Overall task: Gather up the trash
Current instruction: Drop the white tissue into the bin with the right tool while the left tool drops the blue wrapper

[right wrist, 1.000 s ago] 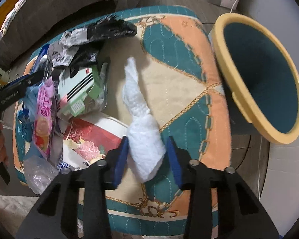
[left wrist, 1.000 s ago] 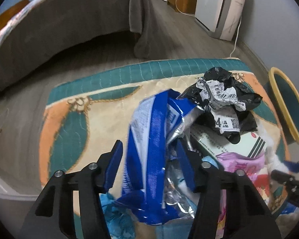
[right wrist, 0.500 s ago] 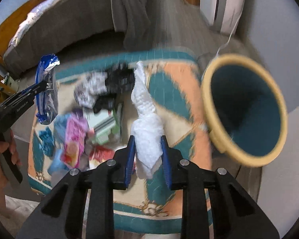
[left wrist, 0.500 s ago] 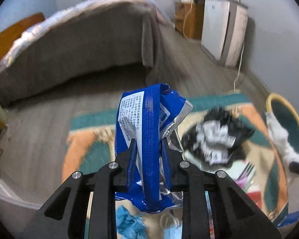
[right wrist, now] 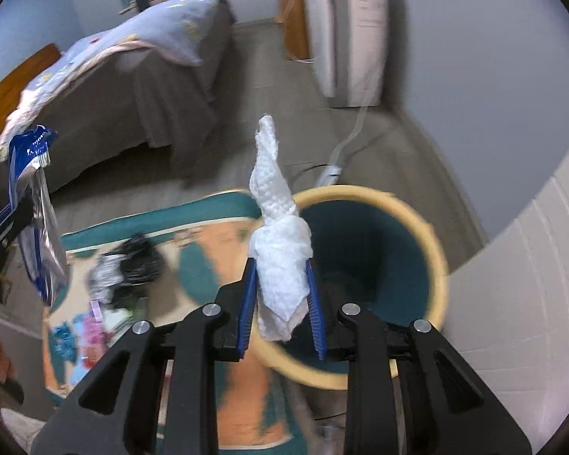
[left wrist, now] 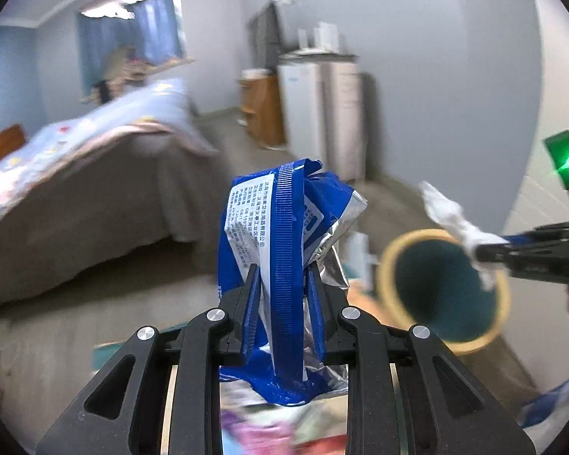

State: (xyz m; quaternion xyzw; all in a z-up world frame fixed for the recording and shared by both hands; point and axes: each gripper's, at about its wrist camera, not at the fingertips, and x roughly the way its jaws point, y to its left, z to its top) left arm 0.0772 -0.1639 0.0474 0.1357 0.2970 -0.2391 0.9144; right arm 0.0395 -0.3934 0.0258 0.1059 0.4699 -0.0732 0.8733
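Observation:
My left gripper (left wrist: 282, 276) is shut on a crumpled blue and silver foil wrapper (left wrist: 284, 227), held up in the air. The same wrapper (right wrist: 38, 208) hangs at the left edge of the right wrist view. My right gripper (right wrist: 280, 276) is shut on a twisted white paper towel (right wrist: 277, 235), right in front of the yellow-rimmed teal bin (right wrist: 398, 250). In the left wrist view the towel (left wrist: 455, 223) and the right gripper (left wrist: 485, 254) sit over the bin (left wrist: 436, 288).
More trash lies on the patterned mat (right wrist: 208, 250): a black crumpled bag (right wrist: 132, 261), a pink packet (right wrist: 95, 326) and blue scraps (right wrist: 62, 341). A bed (right wrist: 132, 68) stands behind, a white appliance (right wrist: 345, 30) with a cord by the wall.
Both grippers closed on their pieces and lifted them off the mat. The right one carried the towel up toward the bin; the left one raised the wrapper and tilted upward.

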